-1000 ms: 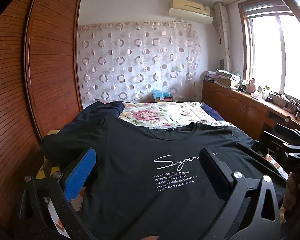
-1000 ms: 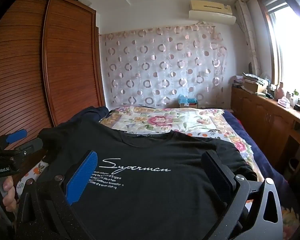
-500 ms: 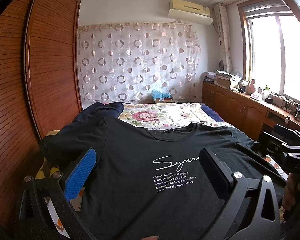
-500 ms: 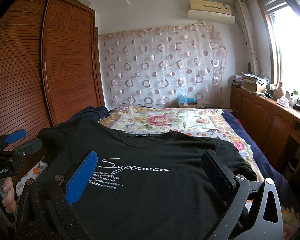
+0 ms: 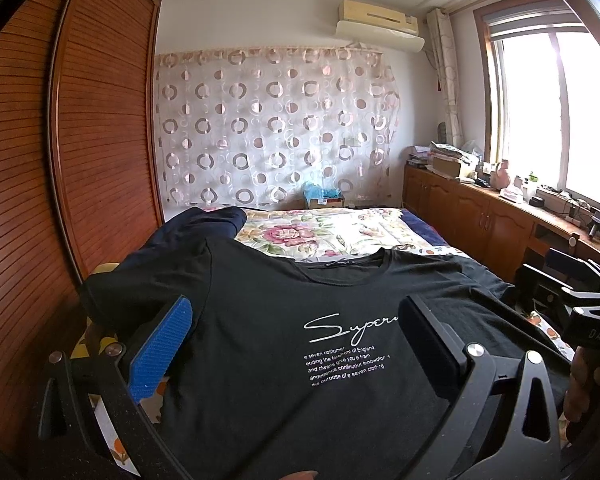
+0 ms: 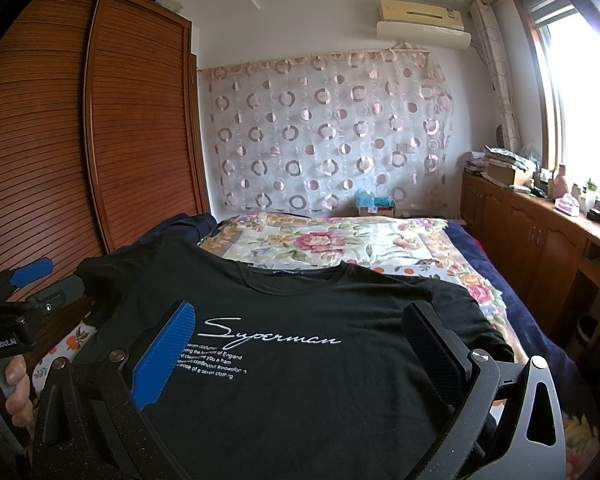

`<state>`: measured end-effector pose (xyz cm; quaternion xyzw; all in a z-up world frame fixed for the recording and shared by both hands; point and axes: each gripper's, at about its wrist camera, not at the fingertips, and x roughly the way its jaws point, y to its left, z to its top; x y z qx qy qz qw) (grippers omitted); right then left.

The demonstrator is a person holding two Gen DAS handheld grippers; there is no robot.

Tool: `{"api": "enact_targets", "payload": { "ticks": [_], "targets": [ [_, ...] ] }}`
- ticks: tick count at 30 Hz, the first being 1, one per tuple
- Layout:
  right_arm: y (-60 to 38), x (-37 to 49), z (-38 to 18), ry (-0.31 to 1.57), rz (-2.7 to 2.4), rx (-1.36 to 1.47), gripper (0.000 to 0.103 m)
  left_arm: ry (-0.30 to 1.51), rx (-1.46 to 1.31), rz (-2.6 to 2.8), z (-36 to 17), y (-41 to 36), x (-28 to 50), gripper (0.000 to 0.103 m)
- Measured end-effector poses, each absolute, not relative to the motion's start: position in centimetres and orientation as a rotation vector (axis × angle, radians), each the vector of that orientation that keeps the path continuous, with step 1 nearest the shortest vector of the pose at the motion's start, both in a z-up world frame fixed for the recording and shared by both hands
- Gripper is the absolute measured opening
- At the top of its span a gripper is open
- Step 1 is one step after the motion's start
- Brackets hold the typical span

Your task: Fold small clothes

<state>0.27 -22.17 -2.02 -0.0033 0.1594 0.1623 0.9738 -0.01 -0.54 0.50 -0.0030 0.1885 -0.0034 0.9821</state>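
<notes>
Here a black cotton T-shirt with white script lettering (image 5: 284, 360) is spread flat on the floral-quilted bed (image 6: 340, 240). Both jaws are spread, unladen. Folding seems unstarted; a sleeve edge must be pinched next.

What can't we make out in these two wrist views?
- Black T-shirt hem: cut off by the bottom edge, both views.
- "Superman" print: its end is hidden behind a left gripper finger, left view.
- Small print lines: partly behind the right gripper blue pad, right view.
- Windowsill items: too small.
</notes>
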Motion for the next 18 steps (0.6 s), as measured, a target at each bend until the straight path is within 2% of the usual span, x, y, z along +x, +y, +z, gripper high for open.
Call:
{"api": "enact_targets", "payload": {
  "ticks": [18],
  "targets": [
    [-21.97,0.22,-1.99,0.319,0.328,-0.006,0.103,0.375,-0.007,-0.007,0.40,-0.51,-0.09,0.103]
  ]
}}
